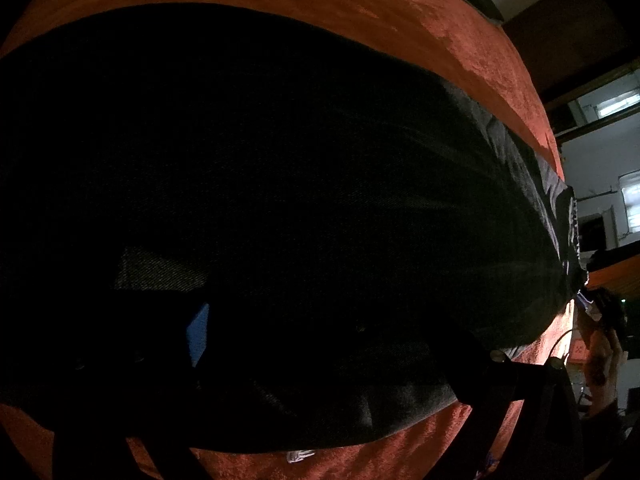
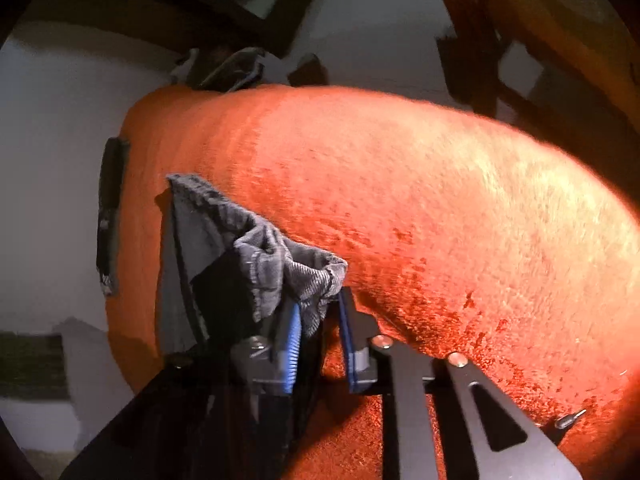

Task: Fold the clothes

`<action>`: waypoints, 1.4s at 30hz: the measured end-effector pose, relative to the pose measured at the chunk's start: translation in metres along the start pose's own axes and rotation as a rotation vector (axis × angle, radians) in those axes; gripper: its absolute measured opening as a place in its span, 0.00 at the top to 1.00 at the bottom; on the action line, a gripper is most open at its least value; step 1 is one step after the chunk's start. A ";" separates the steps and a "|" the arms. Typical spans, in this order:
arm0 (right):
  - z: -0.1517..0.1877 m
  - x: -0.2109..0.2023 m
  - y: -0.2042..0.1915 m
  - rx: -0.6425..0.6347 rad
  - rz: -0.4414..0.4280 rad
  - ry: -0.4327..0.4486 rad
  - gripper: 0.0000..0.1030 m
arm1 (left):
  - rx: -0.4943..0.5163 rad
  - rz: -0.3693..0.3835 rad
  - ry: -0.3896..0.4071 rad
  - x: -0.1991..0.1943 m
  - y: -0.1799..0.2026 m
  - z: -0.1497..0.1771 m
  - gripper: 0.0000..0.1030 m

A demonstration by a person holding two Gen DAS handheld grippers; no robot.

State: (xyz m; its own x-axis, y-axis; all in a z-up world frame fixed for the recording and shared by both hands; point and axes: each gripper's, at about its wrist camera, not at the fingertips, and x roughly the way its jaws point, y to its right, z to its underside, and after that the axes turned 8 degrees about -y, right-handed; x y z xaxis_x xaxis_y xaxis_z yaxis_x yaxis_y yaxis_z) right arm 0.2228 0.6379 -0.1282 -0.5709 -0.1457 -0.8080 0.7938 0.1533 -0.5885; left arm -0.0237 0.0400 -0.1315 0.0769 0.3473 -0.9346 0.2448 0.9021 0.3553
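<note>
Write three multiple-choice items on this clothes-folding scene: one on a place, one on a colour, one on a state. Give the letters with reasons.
1. Where does the dark garment lie?
A on the orange cover
B in a basket
C on a hanger

2. What colour are the pads on the right gripper's fingers?
A blue
B yellow
C white

3. What is between those fingers?
A nothing
B grey ribbed cloth
C a sock pair

Key: 1 A, the orange cover shows all around it. 2 A, both pads are blue. 3 B, the grey ribbed cloth hangs pinched there.
</note>
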 end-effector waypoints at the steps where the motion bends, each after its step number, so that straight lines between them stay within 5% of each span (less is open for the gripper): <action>1: 0.001 -0.001 -0.003 -0.021 0.012 0.012 0.90 | 0.006 -0.001 -0.003 0.003 0.003 -0.009 0.01; 8: 0.001 0.001 -0.016 -0.070 0.146 0.033 0.95 | 0.009 0.004 -0.005 0.009 0.009 -0.019 0.01; 20: -0.005 -0.013 0.010 0.025 0.026 0.032 0.83 | 0.001 0.038 -0.006 0.015 0.013 -0.028 0.01; 24: 0.004 -0.054 -0.020 -0.138 0.077 0.246 0.83 | -0.002 0.033 -0.006 -0.001 -0.005 -0.008 0.01; 27: 0.006 -0.056 -0.047 -0.252 0.130 0.223 0.81 | -0.005 0.026 -0.004 -0.005 -0.009 -0.004 0.01; 28: 0.006 -0.054 -0.055 -0.274 0.154 0.202 0.72 | -0.006 0.024 -0.004 -0.005 -0.008 -0.005 0.01; 29: 0.005 -0.049 -0.058 -0.269 0.163 0.159 0.53 | -0.006 0.022 -0.005 -0.004 -0.006 -0.006 0.01; 31: 0.005 -0.037 -0.061 -0.246 0.145 0.068 0.39 | -0.006 0.019 -0.007 -0.002 -0.004 -0.009 0.01; 37: 0.002 -0.020 -0.049 -0.176 0.115 0.056 0.39 | -0.027 0.066 -0.007 -0.001 -0.005 -0.017 0.01; 42: -0.005 -0.011 -0.047 -0.176 0.148 0.058 0.60 | -0.046 0.092 -0.006 -0.003 -0.009 -0.020 0.01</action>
State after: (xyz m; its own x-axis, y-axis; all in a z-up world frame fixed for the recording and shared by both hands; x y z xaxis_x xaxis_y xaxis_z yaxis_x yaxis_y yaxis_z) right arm 0.1910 0.6368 -0.0915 -0.4664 -0.0539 -0.8830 0.8237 0.3375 -0.4557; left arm -0.0454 0.0360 -0.1310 0.1026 0.4275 -0.8982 0.1917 0.8775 0.4396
